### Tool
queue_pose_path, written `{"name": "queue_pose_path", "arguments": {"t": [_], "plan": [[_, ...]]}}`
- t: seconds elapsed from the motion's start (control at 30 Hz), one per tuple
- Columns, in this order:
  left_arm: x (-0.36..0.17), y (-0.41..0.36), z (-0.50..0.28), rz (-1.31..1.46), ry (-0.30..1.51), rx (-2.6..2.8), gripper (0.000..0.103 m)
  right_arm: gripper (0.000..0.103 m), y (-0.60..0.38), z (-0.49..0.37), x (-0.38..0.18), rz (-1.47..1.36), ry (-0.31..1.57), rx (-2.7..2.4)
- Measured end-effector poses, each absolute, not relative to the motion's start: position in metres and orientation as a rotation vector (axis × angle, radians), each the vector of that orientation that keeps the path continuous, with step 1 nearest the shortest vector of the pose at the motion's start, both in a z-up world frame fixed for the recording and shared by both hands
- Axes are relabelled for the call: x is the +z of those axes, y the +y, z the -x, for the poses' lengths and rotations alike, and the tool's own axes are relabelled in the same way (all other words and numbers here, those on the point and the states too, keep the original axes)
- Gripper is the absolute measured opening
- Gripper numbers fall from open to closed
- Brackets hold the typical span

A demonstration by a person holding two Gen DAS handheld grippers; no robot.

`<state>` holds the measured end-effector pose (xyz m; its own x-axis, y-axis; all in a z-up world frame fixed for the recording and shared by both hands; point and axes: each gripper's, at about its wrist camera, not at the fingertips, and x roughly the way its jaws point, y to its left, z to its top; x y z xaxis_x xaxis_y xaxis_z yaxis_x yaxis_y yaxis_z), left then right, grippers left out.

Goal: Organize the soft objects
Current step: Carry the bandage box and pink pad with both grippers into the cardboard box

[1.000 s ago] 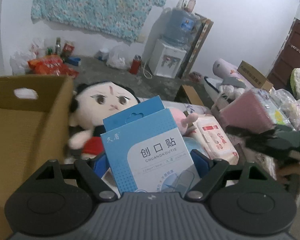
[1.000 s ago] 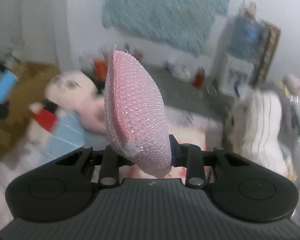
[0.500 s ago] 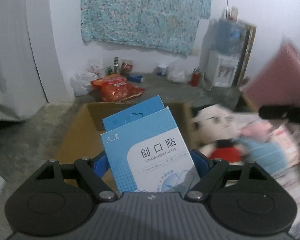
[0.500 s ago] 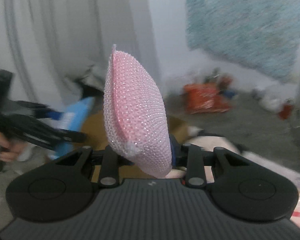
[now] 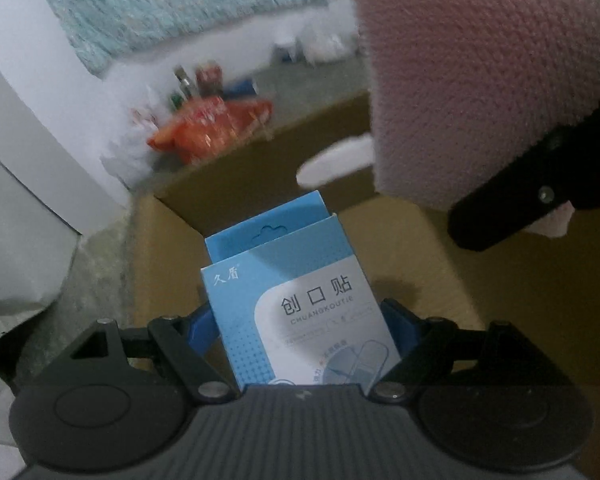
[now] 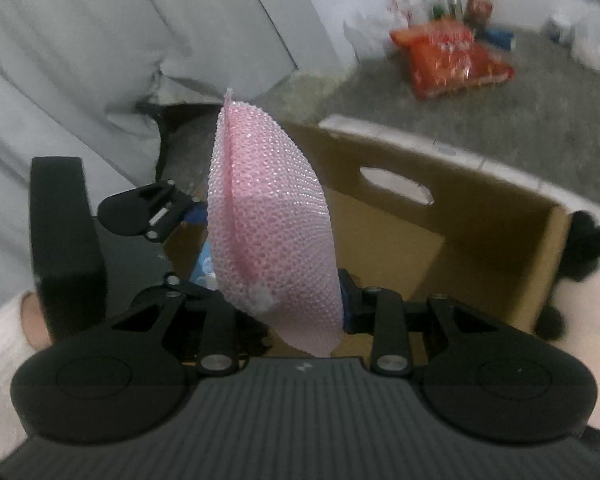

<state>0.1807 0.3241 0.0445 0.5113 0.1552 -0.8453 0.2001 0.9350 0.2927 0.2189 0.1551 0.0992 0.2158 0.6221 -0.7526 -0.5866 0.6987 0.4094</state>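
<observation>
My left gripper (image 5: pixel 296 320) is shut on a light blue box of plasters (image 5: pixel 300 288), held upright over the open cardboard box (image 5: pixel 420 248). My right gripper (image 6: pixel 284 304) is shut on a pink mesh sponge (image 6: pixel 268 240) that stands on edge above the same cardboard box (image 6: pixel 480 216). In the left wrist view the pink sponge (image 5: pixel 472 80) fills the upper right, close by, with a black finger of the right gripper (image 5: pixel 540 188) under it. In the right wrist view the left gripper (image 6: pixel 156 216) sits just left of the sponge. A plush doll (image 6: pixel 580 280) lies against the box's right wall.
A hand in a white sleeve (image 6: pixel 4 352) holds the left tool. An orange-red snack bag (image 6: pixel 452 60) and some bottles (image 6: pixel 456 0) lie on the grey floor beyond the box. A white sheet (image 6: pixel 60 60) hangs at the left. A turquoise cloth (image 5: pixel 160 8) covers the wall.
Both grippers have swung left from the pile with the doll to above the cardboard box and tilted downward. The two have come close together. Each keeps its hold.
</observation>
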Motion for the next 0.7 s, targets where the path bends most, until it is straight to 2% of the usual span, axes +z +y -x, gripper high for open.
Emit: {"name": "queue_pose_path", "arguments": {"t": [0.17,0.3,0.4,0.43,0.5,0.57,0.63,0.7], "plan": [[0.021,0.333,-0.197,-0.427,1.043,0.001,0.086,0.029,0.179,-0.222,0.075,-0.016,1.111,0.794],[0.021,0.328,-0.189,-0.477,1.013,0.017,0.099,0.029,0.184,-0.235,0.052,-0.011,1.143,0.778],[0.028,0.331,-0.172,-0.466,1.004,-0.008,0.098,0.030,0.182,-0.240,0.047,-0.018,1.161,0.766],[0.030,0.332,-0.167,-0.460,1.005,-0.008,0.095,0.030,0.179,-0.240,0.046,-0.018,1.167,0.763],[0.025,0.333,-0.161,-0.434,1.024,-0.038,0.074,0.030,0.179,-0.249,0.040,-0.019,1.180,0.757],[0.019,0.330,-0.158,-0.482,1.013,0.009,0.065,0.030,0.180,-0.252,0.033,-0.020,1.193,0.745],[0.018,0.330,-0.158,-0.488,0.990,0.037,0.063,0.030,0.182,-0.257,0.024,-0.032,1.212,0.742],[0.020,0.333,-0.159,-0.476,0.971,0.106,0.039,0.030,0.186,-0.260,0.018,-0.028,1.214,0.734]]}}
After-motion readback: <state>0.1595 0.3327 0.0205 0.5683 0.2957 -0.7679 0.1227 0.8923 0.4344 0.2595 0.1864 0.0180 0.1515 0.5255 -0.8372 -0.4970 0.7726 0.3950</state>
